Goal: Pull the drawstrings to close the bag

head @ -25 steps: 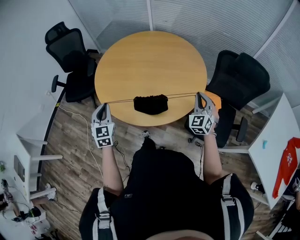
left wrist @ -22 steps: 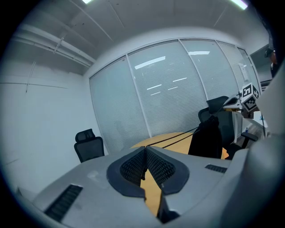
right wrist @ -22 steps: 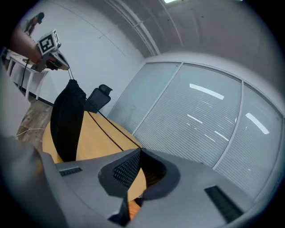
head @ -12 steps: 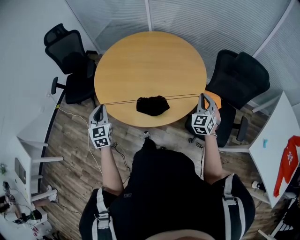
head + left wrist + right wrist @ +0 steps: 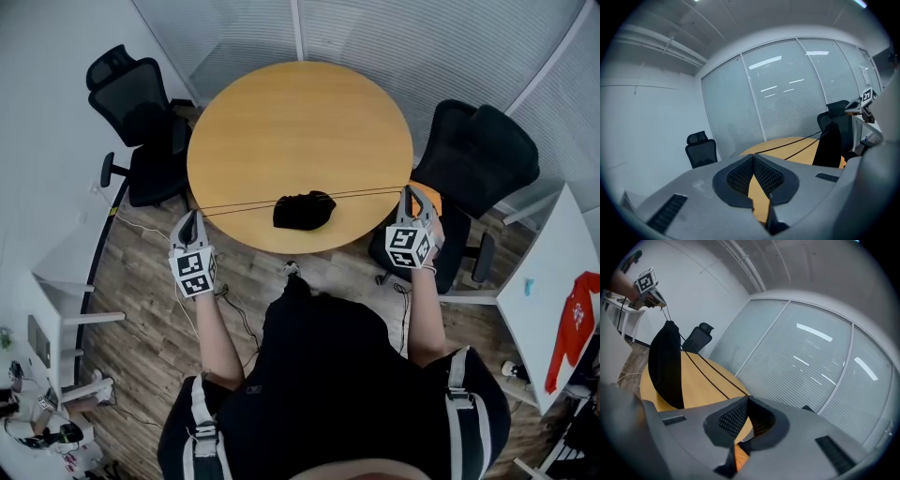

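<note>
While the black bag (image 5: pixel 303 210) sits scrunched up on the round table (image 5: pixel 300 122) near its front edge, the drawstrings (image 5: pixel 244 203) run taut across it both ways. Left gripper (image 5: pixel 192 217), just off the table's left edge, is clamped on them; right gripper (image 5: pixel 407 191), off the right edge, same deal.

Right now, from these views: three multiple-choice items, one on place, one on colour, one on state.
1. Where on the table is the bag? A. centre B. far edge C. near edge
2. Bag colour? A. black B. red C. white
3. The cords are: A. slack B. taut C. loose from the tongs

Key: 1 C, it sits by the rim nearest the person. 2 A, it is dark in every view. 3 B, they run straight from the bag to the left tongs and right tongs, both shut on them.
</note>
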`<state>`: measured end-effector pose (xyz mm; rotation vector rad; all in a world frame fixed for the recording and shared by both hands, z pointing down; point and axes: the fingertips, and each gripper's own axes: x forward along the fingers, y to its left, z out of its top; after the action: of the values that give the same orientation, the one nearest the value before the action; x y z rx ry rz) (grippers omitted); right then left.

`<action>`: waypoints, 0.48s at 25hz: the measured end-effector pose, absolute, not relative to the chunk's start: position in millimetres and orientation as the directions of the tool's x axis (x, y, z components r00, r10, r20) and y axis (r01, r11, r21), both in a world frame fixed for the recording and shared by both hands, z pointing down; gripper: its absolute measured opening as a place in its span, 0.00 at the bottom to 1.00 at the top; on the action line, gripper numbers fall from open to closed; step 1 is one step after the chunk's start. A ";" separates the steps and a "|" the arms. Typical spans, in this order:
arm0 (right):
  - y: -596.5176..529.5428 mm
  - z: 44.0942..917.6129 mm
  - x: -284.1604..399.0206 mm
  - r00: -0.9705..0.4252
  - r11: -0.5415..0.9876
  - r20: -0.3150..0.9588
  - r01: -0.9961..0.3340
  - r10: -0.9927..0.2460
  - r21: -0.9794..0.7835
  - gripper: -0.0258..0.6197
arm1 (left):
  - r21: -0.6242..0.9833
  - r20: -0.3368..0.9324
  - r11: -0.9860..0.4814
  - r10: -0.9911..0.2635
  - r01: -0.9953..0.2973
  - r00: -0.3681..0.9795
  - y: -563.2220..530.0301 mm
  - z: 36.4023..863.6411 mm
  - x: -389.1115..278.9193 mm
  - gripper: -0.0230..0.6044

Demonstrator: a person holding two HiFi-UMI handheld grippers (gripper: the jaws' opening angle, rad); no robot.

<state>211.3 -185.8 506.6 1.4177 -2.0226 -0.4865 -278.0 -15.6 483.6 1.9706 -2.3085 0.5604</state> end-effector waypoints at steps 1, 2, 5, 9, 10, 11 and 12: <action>-186.8 507.1 210.2 -0.238 0.360 0.274 -0.708 -0.932 0.608 0.13 | -0.235 0.275 0.124 -0.943 -0.964 -0.188 -15.5 485.2 -278.7 0.06; -187.7 508.1 210.2 -0.238 0.361 0.277 -0.709 -0.931 0.606 0.13 | -0.230 0.276 0.129 -0.942 -0.965 -0.192 -15.8 486.6 -278.8 0.06; -187.0 511.5 211.7 -0.238 0.365 0.281 -0.698 -0.930 0.616 0.13 | -0.238 0.279 0.138 -0.938 -0.962 -0.203 -15.8 487.9 -279.5 0.06; -185.7 512.3 211.6 -0.239 0.366 0.281 -0.693 -0.929 0.621 0.13 | -0.241 0.277 0.151 -0.936 -0.959 -0.217 -14.9 485.1 -287.1 0.06; -186.2 512.1 211.1 -0.240 0.366 0.280 -0.692 -0.930 0.622 0.13 | -0.241 0.278 0.154 -0.935 -0.958 -0.220 -14.8 485.2 -288.7 0.06; -187.2 511.9 210.8 -0.240 0.366 0.279 -0.691 -0.930 0.624 0.13 | -0.241 0.278 0.157 -0.934 -0.958 -0.223 -15.0 485.2 -289.9 0.06; -188.0 511.6 210.6 -0.240 0.365 0.278 -0.690 -0.930 0.625 0.13 | -0.241 0.278 0.159 -0.934 -0.958 -0.225 -15.2 485.2 -290.9 0.06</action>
<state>210.6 -188.0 511.6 1.3973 -2.0129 -0.5032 -290.9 -15.2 485.2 1.9146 -2.3421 0.5673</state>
